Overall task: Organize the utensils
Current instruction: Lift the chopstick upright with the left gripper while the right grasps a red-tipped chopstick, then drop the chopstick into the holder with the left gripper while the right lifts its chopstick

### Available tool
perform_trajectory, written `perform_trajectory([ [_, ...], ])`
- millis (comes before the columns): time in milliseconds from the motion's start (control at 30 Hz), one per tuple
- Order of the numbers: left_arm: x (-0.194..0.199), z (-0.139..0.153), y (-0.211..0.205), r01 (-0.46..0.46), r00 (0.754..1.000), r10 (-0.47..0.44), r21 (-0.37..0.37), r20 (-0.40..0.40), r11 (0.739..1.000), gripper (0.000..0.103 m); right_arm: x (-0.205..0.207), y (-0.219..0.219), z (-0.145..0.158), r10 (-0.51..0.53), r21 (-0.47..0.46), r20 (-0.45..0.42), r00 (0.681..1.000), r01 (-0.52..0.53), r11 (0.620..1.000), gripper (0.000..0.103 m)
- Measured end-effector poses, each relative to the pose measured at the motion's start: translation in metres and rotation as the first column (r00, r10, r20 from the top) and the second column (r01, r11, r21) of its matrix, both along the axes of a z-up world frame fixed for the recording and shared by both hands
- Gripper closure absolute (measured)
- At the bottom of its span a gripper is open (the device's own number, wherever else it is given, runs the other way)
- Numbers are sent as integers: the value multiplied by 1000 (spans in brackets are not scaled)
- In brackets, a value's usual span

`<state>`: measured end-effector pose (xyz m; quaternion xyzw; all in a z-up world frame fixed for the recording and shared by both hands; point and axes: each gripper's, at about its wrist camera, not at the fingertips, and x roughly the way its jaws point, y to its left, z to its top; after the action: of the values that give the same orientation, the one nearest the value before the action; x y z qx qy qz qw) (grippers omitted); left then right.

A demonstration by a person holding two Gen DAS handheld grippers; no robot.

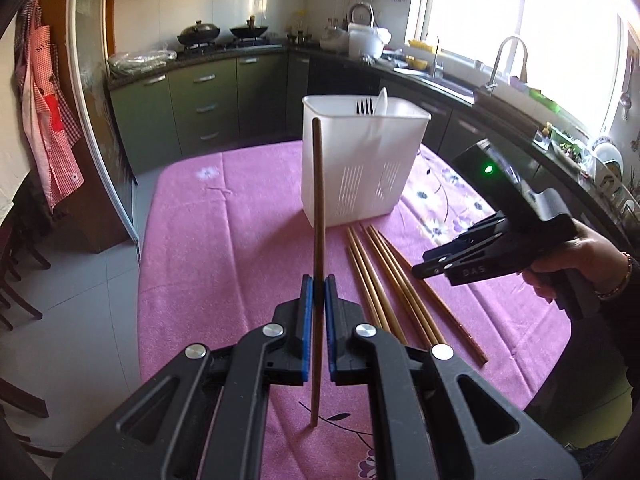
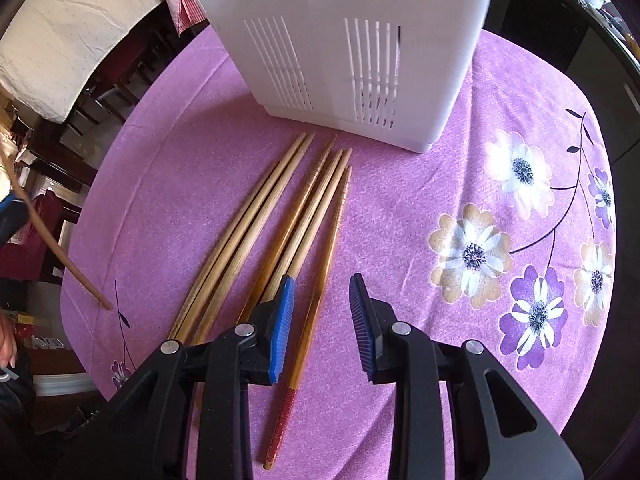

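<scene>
Held chopstick [image 1: 318, 216]: clamped between the blue pads of the left gripper [image 1: 319, 300], standing near upright, top end level with the rim of the white holder [image 1: 362, 168] in the left wrist view. Fingers fully closed on it. It also shows at the left edge of the right wrist view [image 2: 60, 256].

Loose chopsticks [image 2: 288, 216]: a bundle lying flat on the surface, fanned side by side, tips just short of the holder's base, not touching it. The rightmost one has a red end [image 2: 282, 420].

Right gripper [image 2: 322, 312]: pointing steeply down over the bundle, fingers apart and gripping nothing; the red-ended chopstick lies below the gap. A hand [image 1: 576, 264] holds its grip.

Holder: upright on the surface, slotted vents low on its walls. A fork [image 1: 362, 106] and a white spoon [image 1: 382, 102] stick out of the back section.

Surface [image 2: 192, 184]: pink cloth, flower print [image 2: 476, 252] on one side.

Room: kitchen, green cabinets [image 1: 208, 100], two woks [image 1: 224, 32] on the stove, sink tap [image 1: 508, 56] under a bright window, checked aprons [image 1: 48, 112] hanging at left, grey tile floor.
</scene>
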<state>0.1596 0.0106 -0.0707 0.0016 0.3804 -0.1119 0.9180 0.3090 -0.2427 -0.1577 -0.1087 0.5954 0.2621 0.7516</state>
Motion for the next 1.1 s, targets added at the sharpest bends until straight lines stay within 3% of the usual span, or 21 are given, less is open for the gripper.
perform_trajectory([
  [200, -15, 7, 6, -9, 997, 9, 0, 72, 1000, 97, 2, 15, -10, -1, -76, -18, 1000, 0, 997, 79],
  [500, -23, 8, 6, 6, 996, -6, 7, 92, 1000, 97, 3, 48, -19, 14, -163, 0, 1000, -14, 986, 83],
  [667, -24, 8, 8, 1, 996, -2, 14, 93, 1000, 97, -9, 65, -22, 33, -180, 1, 999, -32, 983, 94],
  [933, -26, 8, 5, 5, 996, -8, 31, 91, 999, 97, -11, 63, -20, 1, -107, -9, 1000, -2, 994, 96],
  [1100, -26, 8, 3, 6, 996, -9, 38, 87, 999, 97, -27, 42, 16, -28, -11, 101, 994, 30, 1000, 96],
])
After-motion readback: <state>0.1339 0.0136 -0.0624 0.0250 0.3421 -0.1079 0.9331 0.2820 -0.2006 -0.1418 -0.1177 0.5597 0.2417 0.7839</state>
